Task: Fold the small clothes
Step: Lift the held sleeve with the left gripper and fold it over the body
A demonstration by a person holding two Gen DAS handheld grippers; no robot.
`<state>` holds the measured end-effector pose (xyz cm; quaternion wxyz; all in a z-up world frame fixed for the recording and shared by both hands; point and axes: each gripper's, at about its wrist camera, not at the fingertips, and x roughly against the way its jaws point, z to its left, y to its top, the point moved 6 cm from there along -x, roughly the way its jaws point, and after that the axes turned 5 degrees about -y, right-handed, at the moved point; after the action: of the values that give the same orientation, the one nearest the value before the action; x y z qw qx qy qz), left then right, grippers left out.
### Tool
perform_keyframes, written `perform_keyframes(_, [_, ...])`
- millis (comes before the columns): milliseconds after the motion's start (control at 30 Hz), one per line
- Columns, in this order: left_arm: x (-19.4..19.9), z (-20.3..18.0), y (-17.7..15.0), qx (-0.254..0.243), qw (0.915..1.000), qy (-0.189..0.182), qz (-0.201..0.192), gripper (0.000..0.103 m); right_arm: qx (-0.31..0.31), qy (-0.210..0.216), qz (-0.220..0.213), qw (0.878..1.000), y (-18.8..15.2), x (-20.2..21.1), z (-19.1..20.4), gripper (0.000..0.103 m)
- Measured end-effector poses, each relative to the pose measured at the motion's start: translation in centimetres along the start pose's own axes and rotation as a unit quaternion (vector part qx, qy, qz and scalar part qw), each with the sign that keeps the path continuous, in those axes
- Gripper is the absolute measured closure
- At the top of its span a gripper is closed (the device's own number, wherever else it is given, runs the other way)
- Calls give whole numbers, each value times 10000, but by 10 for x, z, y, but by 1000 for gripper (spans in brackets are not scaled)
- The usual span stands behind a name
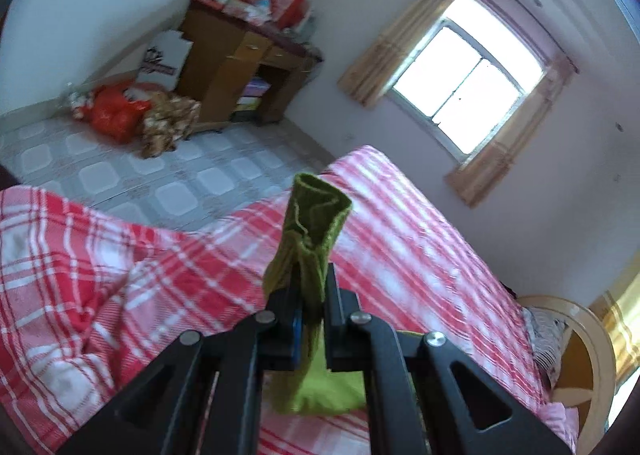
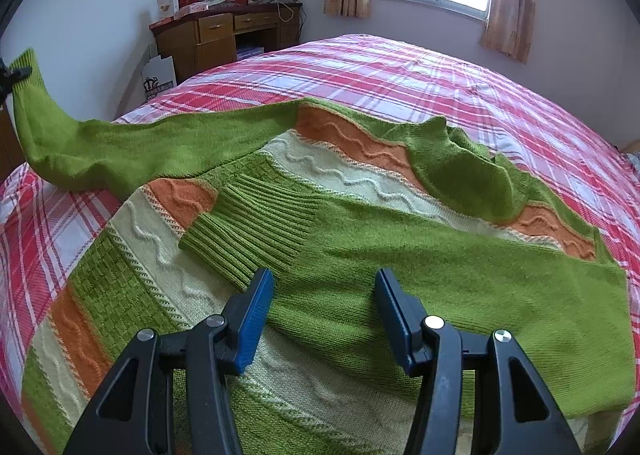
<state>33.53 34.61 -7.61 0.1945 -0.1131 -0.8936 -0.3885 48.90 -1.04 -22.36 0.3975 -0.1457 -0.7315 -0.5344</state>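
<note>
One green knitted sweater with orange and cream wavy bands (image 2: 320,255) lay spread on the red-and-white plaid bed (image 2: 440,67). Of its two sleeves, one lay folded across the body; the left gripper (image 1: 314,295) had its jaws clamped on the other's cuff, lifted off the bed. The right gripper (image 2: 324,315) hovered above the body, jaws apart.
</note>
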Motion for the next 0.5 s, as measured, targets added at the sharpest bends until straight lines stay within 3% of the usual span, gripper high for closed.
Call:
perform_keyframes(67, [3,-18,-1,-55,9998,-165,31,96,-78,116,32,9999,1,0,-2,48])
perform_keyframes(167, [8,-38,2,-191,9994,-288,7,96,-309,479,40,9984,0,7,-8,36])
perform_keyframes(267, [15,-58,8,-315,9986,-409,-74,96,-520,632,-33,9966,-4,27,-15,36])
perform_keyframes(500, [19,-97,18,-373,9973,-581,-250,96,-382,878,-403,9946,-27,82,-21,36])
